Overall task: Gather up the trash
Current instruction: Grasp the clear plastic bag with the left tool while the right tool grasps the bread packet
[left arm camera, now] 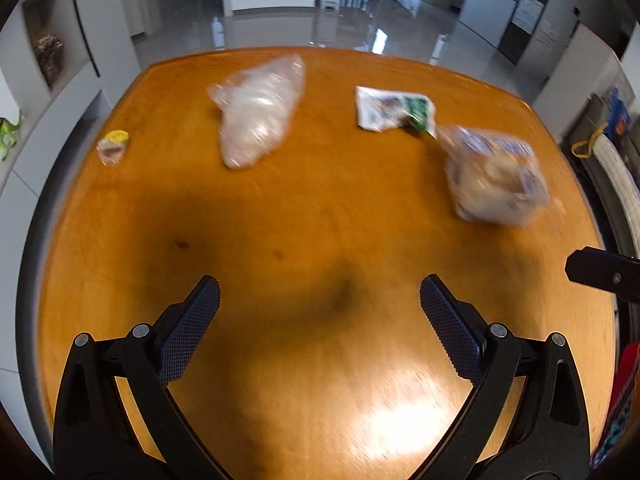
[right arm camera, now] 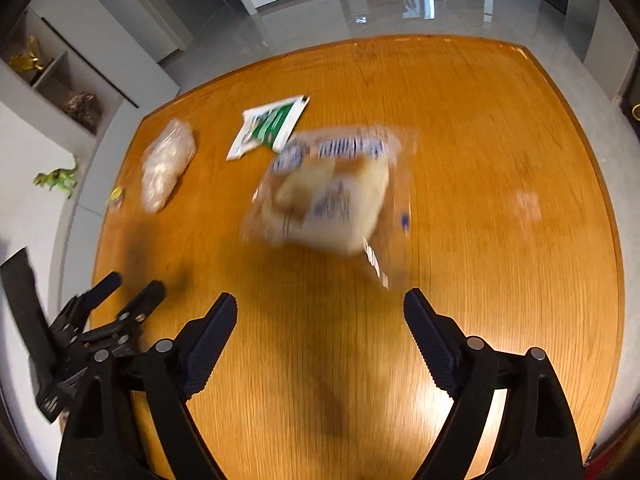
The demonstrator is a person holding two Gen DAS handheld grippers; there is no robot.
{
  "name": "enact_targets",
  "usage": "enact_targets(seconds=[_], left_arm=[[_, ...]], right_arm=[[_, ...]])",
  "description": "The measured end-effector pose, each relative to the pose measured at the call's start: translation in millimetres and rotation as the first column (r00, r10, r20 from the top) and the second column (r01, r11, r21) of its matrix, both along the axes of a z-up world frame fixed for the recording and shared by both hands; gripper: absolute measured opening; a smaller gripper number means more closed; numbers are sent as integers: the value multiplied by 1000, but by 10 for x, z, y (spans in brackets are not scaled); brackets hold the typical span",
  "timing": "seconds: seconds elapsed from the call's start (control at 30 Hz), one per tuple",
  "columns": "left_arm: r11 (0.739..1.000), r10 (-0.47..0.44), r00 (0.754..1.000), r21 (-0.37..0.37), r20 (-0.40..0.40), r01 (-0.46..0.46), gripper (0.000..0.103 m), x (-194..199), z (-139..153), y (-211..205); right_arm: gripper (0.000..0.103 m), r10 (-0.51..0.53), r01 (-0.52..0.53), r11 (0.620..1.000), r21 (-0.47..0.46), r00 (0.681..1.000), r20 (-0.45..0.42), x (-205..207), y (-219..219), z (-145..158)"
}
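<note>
Trash lies on an orange wooden table (left arm camera: 320, 208). A crumpled clear plastic bag (left arm camera: 258, 114) sits at the back left, a white and green wrapper (left arm camera: 394, 110) at the back middle, a clear bag with blue print and pale contents (left arm camera: 494, 178) at the right, and a small yellow-lidded cup (left arm camera: 114, 146) at the left edge. My left gripper (left arm camera: 320, 312) hangs open over bare wood, well short of them. My right gripper (right arm camera: 320, 320) is open just in front of the printed bag (right arm camera: 332, 196), nothing between its fingers. The left gripper (right arm camera: 132, 292) shows at its left.
Grey shelving with a green toy dinosaur (right arm camera: 60, 178) and ornaments stands left of the table. Glossy grey floor (left arm camera: 320, 32) stretches beyond the far edge. A padded white object (left arm camera: 618, 184) sits off the right edge. Both views are blurred by motion.
</note>
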State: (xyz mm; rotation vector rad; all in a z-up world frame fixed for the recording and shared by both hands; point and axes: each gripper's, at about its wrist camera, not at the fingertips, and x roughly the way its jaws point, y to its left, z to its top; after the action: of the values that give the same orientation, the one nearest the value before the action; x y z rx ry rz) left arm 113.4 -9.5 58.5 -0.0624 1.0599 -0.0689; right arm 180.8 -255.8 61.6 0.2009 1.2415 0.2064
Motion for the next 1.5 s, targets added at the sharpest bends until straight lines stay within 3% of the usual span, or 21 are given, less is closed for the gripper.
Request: enact_targets(seconds=[0.17,0.33,0.4,0.6,0.67,0.77,0.8,0.83,0.87,0.93,1.1,1.27,1.5], left_arm=[[998,60,998,28,10,-60,97,405,83,228],[994,102,995,39,16,-103,97,760,131,368],[993,111,994,43,11,-111,97,853,120,349],[986,150,988,73,-18,-148,97,1252,-46,332],[984,158,987,93,-35,-154,97,1347,-116,324],[981,166,984,114,-58,-159,97,1441,-218,329],[980,169,984,116,-63,-161,90,1448,-247,338],[981,165,984,113,-72,-156,65,1447,-284,345],[984,155,984,100,-86,-147,56,1442,-313,351],[986,144,987,95,-71,-137,50,1374,-307,363],[991,100,993,96,-64,-93,49,1063,-247,328],[993,12,1000,116,6,-12,49,525,10,163],[991,-119,992,60,47,116,49,-245,205,-245]], right_arm=[[88,-2,2,996,-90,1000,-1,409,236,-67],[92,13,-12,969,-248,1000,3,634,431,-182],[99,21,-22,963,-269,1000,-5,686,452,-258],[100,47,-47,960,-278,999,-6,812,413,-355],[98,73,-78,957,-279,997,-27,821,416,-382],[84,108,-112,956,-271,994,-32,770,393,-361],[78,117,-120,956,-269,993,-27,736,379,-334],[75,121,-123,955,-269,992,-23,708,369,-315],[74,125,-126,954,-271,992,-20,674,353,-302],[71,123,-123,956,-268,992,-14,579,293,-284],[68,113,-111,966,-233,994,-6,250,107,-225],[68,92,-89,974,-208,996,3,-259,-130,-179],[68,30,-20,977,-211,999,43,-1029,-498,-23]])
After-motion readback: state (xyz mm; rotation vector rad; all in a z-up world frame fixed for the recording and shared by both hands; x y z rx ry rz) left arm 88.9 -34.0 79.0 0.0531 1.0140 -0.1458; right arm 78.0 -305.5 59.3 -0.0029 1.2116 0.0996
